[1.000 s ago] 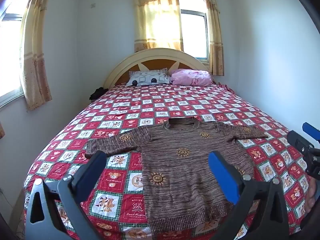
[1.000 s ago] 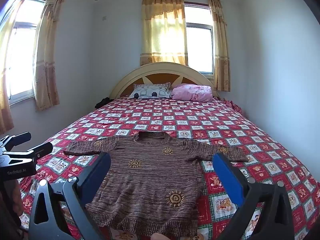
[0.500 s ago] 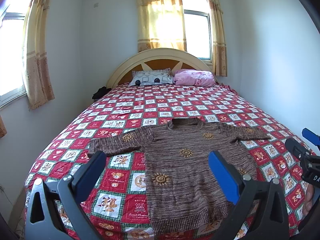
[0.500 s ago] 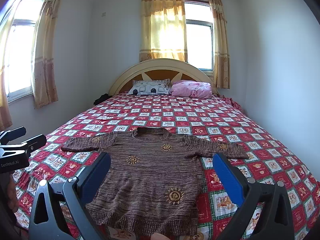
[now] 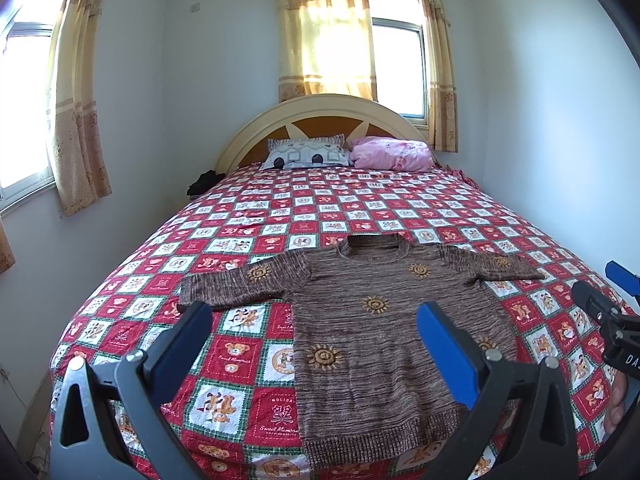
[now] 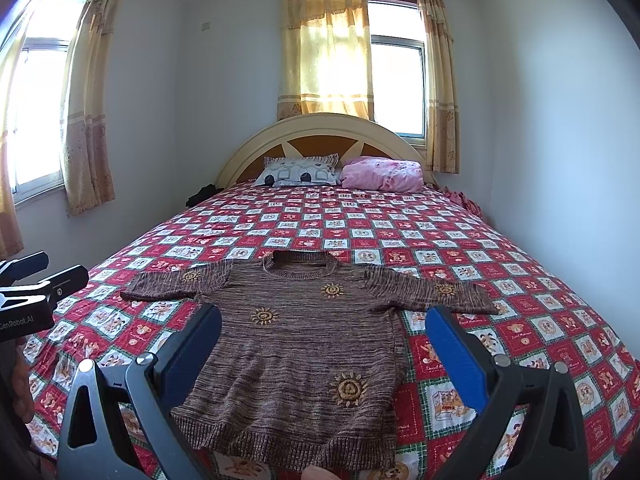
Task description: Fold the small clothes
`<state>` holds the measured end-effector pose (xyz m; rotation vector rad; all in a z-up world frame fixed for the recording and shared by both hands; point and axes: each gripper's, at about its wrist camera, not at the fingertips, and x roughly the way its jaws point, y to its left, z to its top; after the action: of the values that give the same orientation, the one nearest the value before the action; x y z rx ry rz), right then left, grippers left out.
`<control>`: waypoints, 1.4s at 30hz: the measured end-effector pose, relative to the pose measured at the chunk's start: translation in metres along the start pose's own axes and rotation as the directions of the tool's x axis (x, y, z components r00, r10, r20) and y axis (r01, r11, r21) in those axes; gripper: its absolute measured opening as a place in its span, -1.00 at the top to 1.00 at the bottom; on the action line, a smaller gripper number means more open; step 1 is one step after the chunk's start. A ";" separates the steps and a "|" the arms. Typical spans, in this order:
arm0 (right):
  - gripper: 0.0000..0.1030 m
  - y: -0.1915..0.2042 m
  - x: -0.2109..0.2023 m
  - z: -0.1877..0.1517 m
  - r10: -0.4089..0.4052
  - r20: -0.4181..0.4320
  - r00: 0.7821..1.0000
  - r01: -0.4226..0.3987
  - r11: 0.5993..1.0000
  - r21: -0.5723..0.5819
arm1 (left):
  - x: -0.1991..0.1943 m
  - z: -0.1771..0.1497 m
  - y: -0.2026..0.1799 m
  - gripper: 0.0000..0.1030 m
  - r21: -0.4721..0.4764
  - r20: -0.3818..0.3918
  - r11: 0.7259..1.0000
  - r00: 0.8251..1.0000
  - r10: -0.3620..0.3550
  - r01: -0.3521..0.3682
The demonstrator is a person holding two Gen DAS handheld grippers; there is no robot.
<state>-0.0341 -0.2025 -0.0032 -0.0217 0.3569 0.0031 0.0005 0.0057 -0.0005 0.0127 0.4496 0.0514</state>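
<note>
A small brown knitted sweater with yellow sun motifs (image 5: 384, 320) lies flat and face-up on the near part of a bed covered by a red, white and green checked quilt with cartoon bears (image 5: 320, 208); both short sleeves are spread outward, the round neck points toward the headboard and the ribbed hem lies near the foot edge of the bed.

The left claw (image 5: 312, 340) hangs above the near end of the bed with its blue-padded fingers (image 5: 444, 344) spread wide, gripping nothing; through its gap show the sweater's left half and the quilt beside it. The right claw (image 6: 324, 344) is likewise spread wide and empty; between its fingers (image 6: 452, 344) the body of the sweater shows; neither claw touches the fabric.

At the head of the bed, against a cream arched wooden headboard with an orange centre (image 6: 328, 136), rest a grey-and-white patterned pillow (image 6: 300, 170) and, just beside it, a pink bundled blanket or pillow (image 6: 380, 174); a dark crumpled item (image 6: 202, 194) sits at the bed's far left edge. Yellow patterned curtains (image 6: 324, 48) hang at the windows.
</note>
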 end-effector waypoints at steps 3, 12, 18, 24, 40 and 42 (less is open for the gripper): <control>-0.98 -0.001 0.000 0.000 0.002 -0.001 1.000 -0.002 1.000 0.001 | 0.000 0.000 0.000 -1.00 0.001 0.001 1.000 1.000 0.001 -0.001; -0.98 0.000 0.001 -0.001 0.002 -0.001 1.000 -0.002 1.000 0.001 | 0.001 0.000 0.001 -1.00 -0.002 -0.001 1.000 1.000 0.000 0.000; -0.98 0.000 0.001 -0.001 0.003 -0.005 1.000 -0.003 1.000 0.001 | 0.002 -0.001 0.001 -1.00 -0.005 -0.003 1.000 1.000 0.000 0.000; -0.98 0.001 0.002 -0.002 0.004 -0.006 1.000 -0.004 1.000 -0.001 | 0.002 -0.001 0.002 -1.00 -0.006 -0.003 1.000 1.000 0.000 0.000; -0.98 0.001 0.003 -0.003 0.006 -0.009 1.000 -0.006 1.000 -0.003 | 0.002 -0.001 0.003 -1.00 -0.006 -0.004 1.000 1.000 0.000 0.000; -0.98 0.001 0.003 -0.003 0.007 -0.010 1.000 -0.007 1.000 -0.003 | 0.003 -0.001 0.003 -1.00 -0.006 -0.005 1.000 1.000 0.000 0.000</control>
<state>-0.0321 -0.2015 -0.0076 -0.0238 0.3669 0.0101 0.0022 0.0085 -0.0027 0.0061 0.4541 0.0525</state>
